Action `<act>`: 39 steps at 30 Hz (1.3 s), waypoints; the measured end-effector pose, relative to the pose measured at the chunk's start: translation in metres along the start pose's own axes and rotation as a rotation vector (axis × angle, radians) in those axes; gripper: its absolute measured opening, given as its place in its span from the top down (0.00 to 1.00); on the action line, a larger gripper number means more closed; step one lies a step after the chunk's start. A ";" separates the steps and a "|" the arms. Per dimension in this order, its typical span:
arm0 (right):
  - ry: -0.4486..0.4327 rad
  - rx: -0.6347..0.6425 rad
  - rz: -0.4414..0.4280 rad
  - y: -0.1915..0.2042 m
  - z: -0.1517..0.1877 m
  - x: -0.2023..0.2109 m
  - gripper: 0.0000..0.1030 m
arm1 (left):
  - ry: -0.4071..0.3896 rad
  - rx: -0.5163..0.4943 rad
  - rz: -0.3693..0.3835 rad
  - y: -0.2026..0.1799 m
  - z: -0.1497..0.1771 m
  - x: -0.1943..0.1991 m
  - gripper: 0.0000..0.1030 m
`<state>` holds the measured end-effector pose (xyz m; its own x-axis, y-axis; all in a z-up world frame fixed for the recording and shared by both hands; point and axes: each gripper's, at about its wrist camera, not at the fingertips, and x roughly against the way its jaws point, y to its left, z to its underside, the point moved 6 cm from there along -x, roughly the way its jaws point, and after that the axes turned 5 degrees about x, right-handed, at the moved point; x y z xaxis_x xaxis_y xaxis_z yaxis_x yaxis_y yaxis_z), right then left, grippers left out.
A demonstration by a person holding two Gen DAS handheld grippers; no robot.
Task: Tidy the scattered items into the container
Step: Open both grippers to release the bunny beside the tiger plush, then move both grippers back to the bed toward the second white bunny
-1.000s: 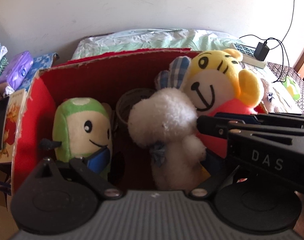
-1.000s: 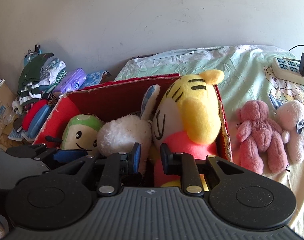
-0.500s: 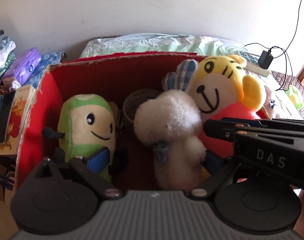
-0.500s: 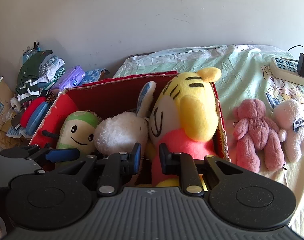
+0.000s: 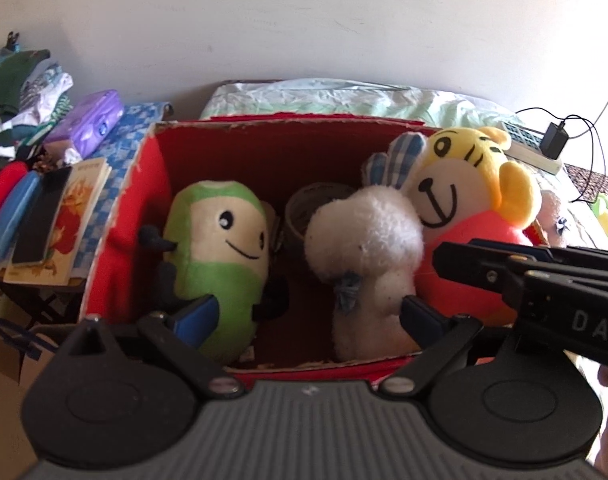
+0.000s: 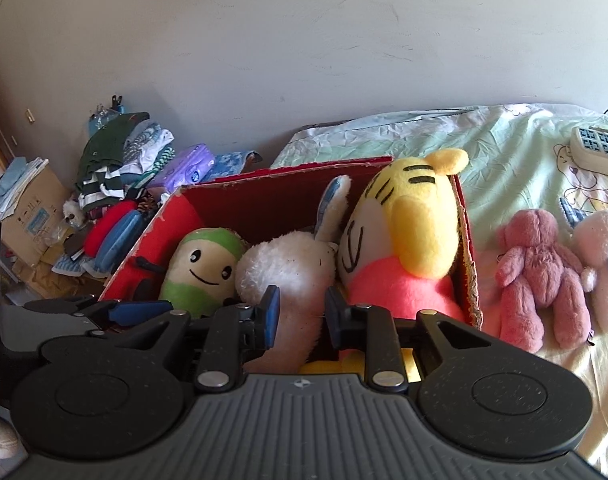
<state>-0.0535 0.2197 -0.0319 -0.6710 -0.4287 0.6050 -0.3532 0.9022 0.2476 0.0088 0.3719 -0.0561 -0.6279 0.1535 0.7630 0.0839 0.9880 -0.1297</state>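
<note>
A red cardboard box [image 5: 116, 216] [image 6: 288, 196] on the bed holds a green plush [image 5: 220, 248] [image 6: 204, 264], a white fluffy plush [image 5: 364, 232] [image 6: 288, 264], a yellow tiger plush [image 5: 464, 184] [image 6: 412, 232] and a tape roll [image 5: 304, 208]. My left gripper [image 5: 308, 318] hangs open and wide over the box's near edge, holding nothing. My right gripper [image 6: 302, 312] sits low at the white plush and the tiger. Its jaws are opening to a narrow gap, the white plush shows through it, and the pads grip nothing. A pink bear [image 6: 540, 276] and a pale pink bear [image 6: 604, 264] lie on the sheet to the right of the box.
Left of the box are books [image 5: 64, 220], a purple pack [image 5: 92, 120] and piled clothes [image 6: 120, 156]. A power strip [image 6: 596, 152] with a charger lies at the far right on the green bed sheet [image 6: 504, 148]. A cardboard carton [image 6: 32, 216] stands on the floor at the left.
The left gripper drew back from the box, so the box's near edge now shows below the toys. The right jaws have parted slightly. The toys in the box kept their places.
</note>
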 end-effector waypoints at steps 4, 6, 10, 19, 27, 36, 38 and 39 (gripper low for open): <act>-0.010 -0.008 -0.055 -0.006 -0.002 0.011 0.74 | -0.022 -0.001 -0.037 -0.007 -0.002 0.008 0.06; -0.010 -0.012 -0.075 -0.012 -0.002 0.016 0.74 | -0.042 -0.011 -0.073 -0.011 -0.003 0.012 0.06; -0.032 -0.017 -0.144 -0.023 -0.002 0.033 0.74 | -0.079 0.046 -0.095 -0.009 -0.013 0.028 0.06; -0.071 -0.051 -0.157 -0.068 0.004 0.064 0.74 | -0.176 0.096 -0.008 -0.049 -0.033 0.066 0.07; -0.006 -0.186 0.006 -0.161 0.039 0.084 0.73 | -0.151 -0.077 0.178 -0.157 -0.019 0.051 0.07; 0.088 -0.279 0.117 -0.241 0.077 0.105 0.73 | -0.056 -0.225 0.295 -0.270 0.010 0.019 0.07; 0.094 -0.300 0.119 -0.254 0.080 0.108 0.73 | -0.022 -0.221 0.281 -0.279 0.017 0.001 0.07; 0.096 -0.303 0.122 -0.260 0.081 0.108 0.73 | -0.001 -0.211 0.287 -0.282 0.020 -0.007 0.08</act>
<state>-0.0871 -0.0649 -0.0923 -0.6266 -0.3233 0.7091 -0.0548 0.9259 0.3738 -0.0256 0.0922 -0.0377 -0.5566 0.4255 0.7136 0.4146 0.8866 -0.2052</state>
